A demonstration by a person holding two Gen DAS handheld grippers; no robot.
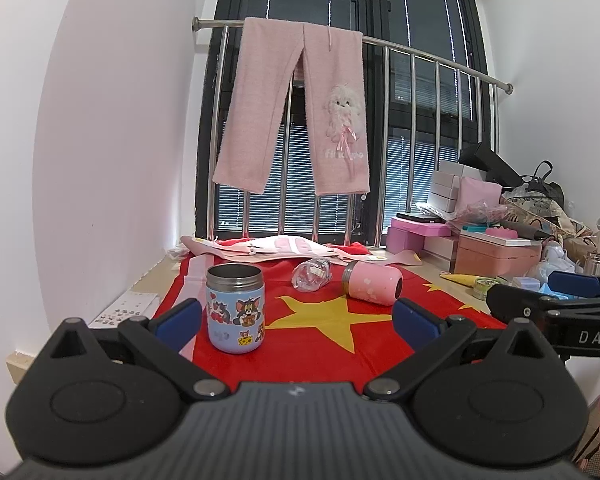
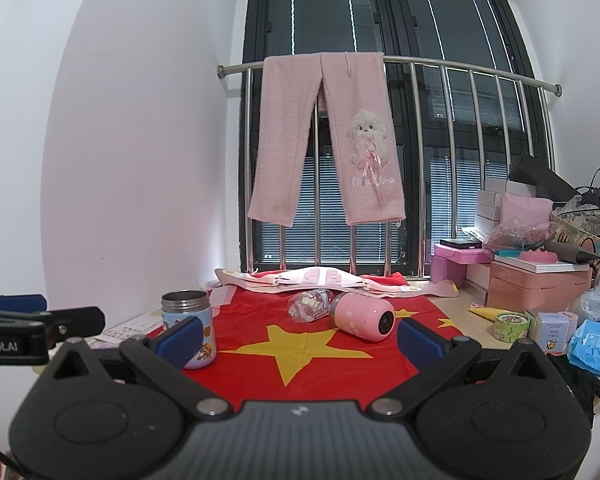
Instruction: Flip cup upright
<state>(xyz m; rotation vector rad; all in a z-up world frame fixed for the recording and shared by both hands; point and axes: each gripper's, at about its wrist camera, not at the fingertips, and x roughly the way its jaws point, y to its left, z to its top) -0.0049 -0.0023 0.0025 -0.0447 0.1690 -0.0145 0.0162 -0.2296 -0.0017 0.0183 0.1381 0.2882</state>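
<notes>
A pink cup [image 1: 374, 282] lies on its side on the red flag cloth [image 1: 308, 344], its open mouth facing right; it also shows in the right wrist view [image 2: 362, 316]. A blue cartoon cup [image 1: 235, 307] stands upright on the cloth at the left, also seen in the right wrist view [image 2: 188, 326]. A clear plastic bottle [image 1: 312, 274] lies beside the pink cup. My left gripper [image 1: 300, 320] is open and empty, held back from the cups. My right gripper [image 2: 300, 338] is open and empty, also short of the pink cup.
Pink boxes [image 2: 536, 284], bags and small jars [image 2: 510, 325] crowd the right side of the sill. Pink trousers [image 1: 296, 108] hang on a steel railing [image 1: 420, 54] before the window. Folded pink cloth [image 1: 276, 250] lies at the back. A white wall [image 1: 100, 140] stands at the left.
</notes>
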